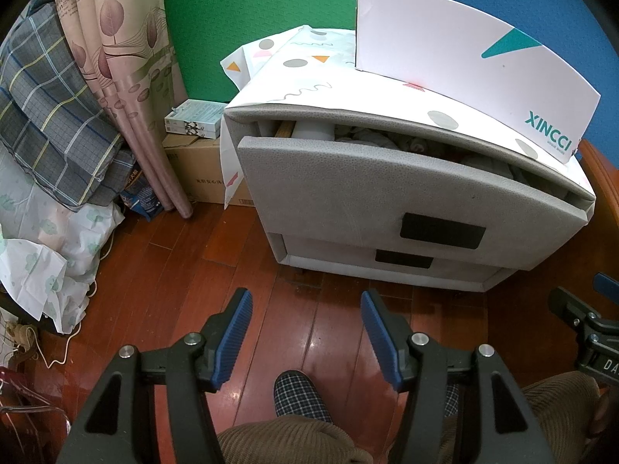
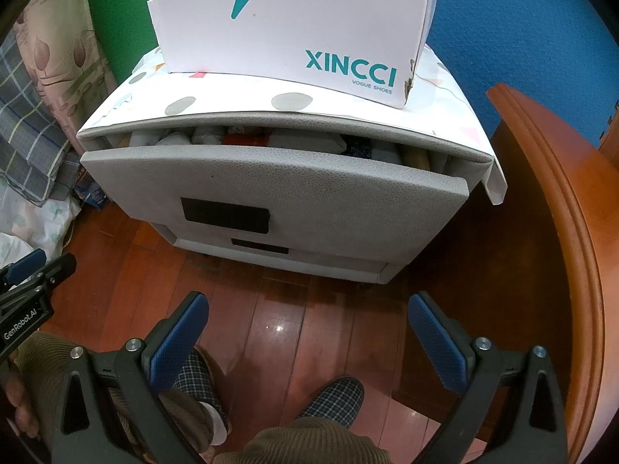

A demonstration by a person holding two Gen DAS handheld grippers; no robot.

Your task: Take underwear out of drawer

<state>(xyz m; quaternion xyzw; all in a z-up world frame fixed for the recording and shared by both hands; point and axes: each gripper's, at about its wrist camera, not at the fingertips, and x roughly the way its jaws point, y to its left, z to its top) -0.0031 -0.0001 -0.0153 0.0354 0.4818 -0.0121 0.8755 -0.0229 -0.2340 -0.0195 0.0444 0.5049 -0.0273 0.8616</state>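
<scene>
Both tools, left tool (image 1: 306,342) and right tool (image 2: 305,342), are held released; drawer (image 2: 271,185) is ajar, underwear (image 2: 245,140) not yet removed.

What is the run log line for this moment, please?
stage: before reach | top drawer: partly open, folded clothes visible | left gripper: open, empty | right gripper: open, empty

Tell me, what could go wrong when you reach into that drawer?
1. The top drawer is only open a crack, so a hand-held gripper might not fit until it is pulled further.
2. The clothes are packed tight; grabbing one could drag out others.
3. Tugging hard might shake the shoe box on top.
</scene>
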